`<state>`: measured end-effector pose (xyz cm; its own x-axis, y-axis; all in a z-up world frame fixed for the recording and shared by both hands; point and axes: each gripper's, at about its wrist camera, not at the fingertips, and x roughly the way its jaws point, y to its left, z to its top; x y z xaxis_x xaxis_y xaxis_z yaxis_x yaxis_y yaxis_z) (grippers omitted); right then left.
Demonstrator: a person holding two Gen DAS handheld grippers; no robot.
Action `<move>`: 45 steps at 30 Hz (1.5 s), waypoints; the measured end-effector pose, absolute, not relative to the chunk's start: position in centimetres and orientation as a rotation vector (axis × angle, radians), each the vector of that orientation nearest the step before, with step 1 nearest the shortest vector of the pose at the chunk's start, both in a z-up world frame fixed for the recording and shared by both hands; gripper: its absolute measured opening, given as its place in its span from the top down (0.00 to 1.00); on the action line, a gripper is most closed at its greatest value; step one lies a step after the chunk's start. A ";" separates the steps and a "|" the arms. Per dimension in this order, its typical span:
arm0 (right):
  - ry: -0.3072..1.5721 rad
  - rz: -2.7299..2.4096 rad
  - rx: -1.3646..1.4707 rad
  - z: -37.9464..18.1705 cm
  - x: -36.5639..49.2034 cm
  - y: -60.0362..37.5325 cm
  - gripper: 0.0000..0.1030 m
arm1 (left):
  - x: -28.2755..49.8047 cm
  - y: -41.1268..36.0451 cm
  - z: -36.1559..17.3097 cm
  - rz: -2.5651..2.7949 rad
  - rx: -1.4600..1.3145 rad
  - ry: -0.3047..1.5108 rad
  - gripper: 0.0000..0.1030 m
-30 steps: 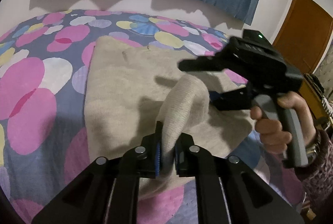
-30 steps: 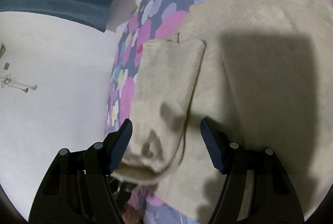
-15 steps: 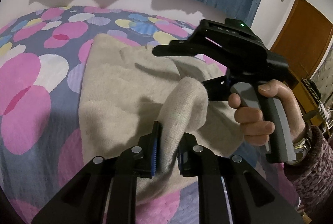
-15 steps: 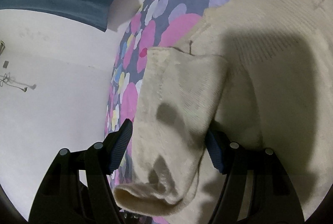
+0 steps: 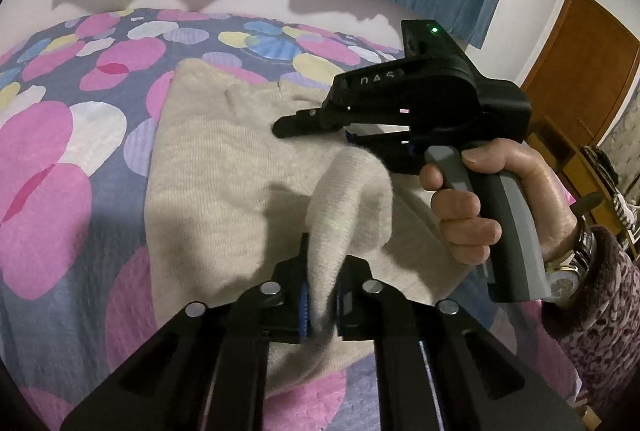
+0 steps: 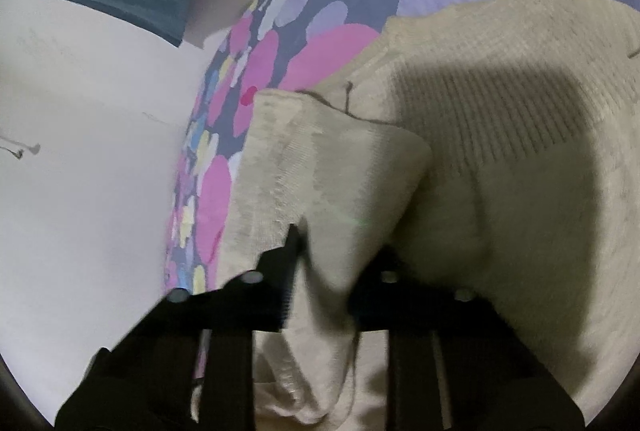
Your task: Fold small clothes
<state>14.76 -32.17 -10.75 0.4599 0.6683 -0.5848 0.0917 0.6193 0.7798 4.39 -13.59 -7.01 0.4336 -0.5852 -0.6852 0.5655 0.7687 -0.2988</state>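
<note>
- Presently, the beige knit garment (image 5: pixel 224 167) lies spread on the bed (image 5: pixel 48 167), ahead of both claws; one sleeve (image 5: pixel 352 207) is lifted off the body of the garment.
- Left claw (image 5: pixel 322 305): jaws narrow, pinching the lifted sleeve's end between the blue pads; cloth rises directly ahead of it in a soft hump.
- Right claw (image 6: pixel 324 271): jaws drawn close with a fold of the same sleeve between them; this view is blurred, so firmness of contact is judged, not confirmed; in the left view it hovers above and beyond the left claw, held by the right hand (image 5: pixel 500 199).
- Handling, as judged: light, limp, stretchy knit; it sags between grip points and will not hold a crease unaided; not slippery, not fragile, though loose threads (image 6: pixel 347 97) could snag.
- Recommended hold: at the cuff and further along the sleeve, keeping the span taut; lay it flat across the body beneath the claws.
</note>
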 end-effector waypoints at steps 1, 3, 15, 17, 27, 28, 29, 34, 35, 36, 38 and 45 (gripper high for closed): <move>1.050 0.414 0.860 -10.8 14.7 -32.3 0.89 | 4.4 -13.5 -6.9 -0.718 -0.032 0.861 0.93; 1.039 0.415 0.858 -10.6 14.7 -32.4 0.91 | 4.4 -13.4 -6.7 -0.723 -0.051 0.854 0.94; 0.937 0.434 0.786 -5.1 14.7 -34.9 0.92 | 4.0 -14.3 -1.8 -0.791 -0.105 0.756 0.94; 0.915 0.422 0.771 -3.9 14.6 -36.1 0.92 | 3.9 -15.4 -1.1 -0.810 -0.098 0.744 0.94; 0.896 0.333 0.763 -4.0 13.1 -43.4 0.94 | 3.5 -22.9 -1.8 -0.906 -0.057 0.781 0.94; 0.899 0.326 0.766 -4.4 12.9 -44.0 0.94 | 3.5 -23.5 -2.2 -0.908 -0.056 0.792 0.94; 0.902 0.321 0.769 -4.8 12.8 -44.5 0.95 | 3.6 -24.2 -2.8 -0.912 -0.054 0.810 0.94; 0.915 0.307 0.798 -6.8 12.4 -46.2 0.95 | 3.7 -25.9 -4.9 -0.909 -0.045 0.864 0.94; 0.919 0.305 0.802 -7.3 12.3 -46.5 0.95 | 3.7 -26.2 -5.2 -0.906 -0.042 0.872 0.94; 0.923 0.304 0.806 -7.6 12.3 -46.6 0.95 | 3.7 -26.3 -5.5 -0.905 -0.040 0.876 0.94; 0.933 0.299 0.812 -8.5 12.3 -46.7 0.95 | 3.7 -26.7 -5.9 -0.901 -0.036 0.885 0.94; 0.957 0.288 0.826 -10.4 12.4 -47.0 0.95 | 3.6 -27.2 -6.7 -0.889 -0.023 0.905 0.94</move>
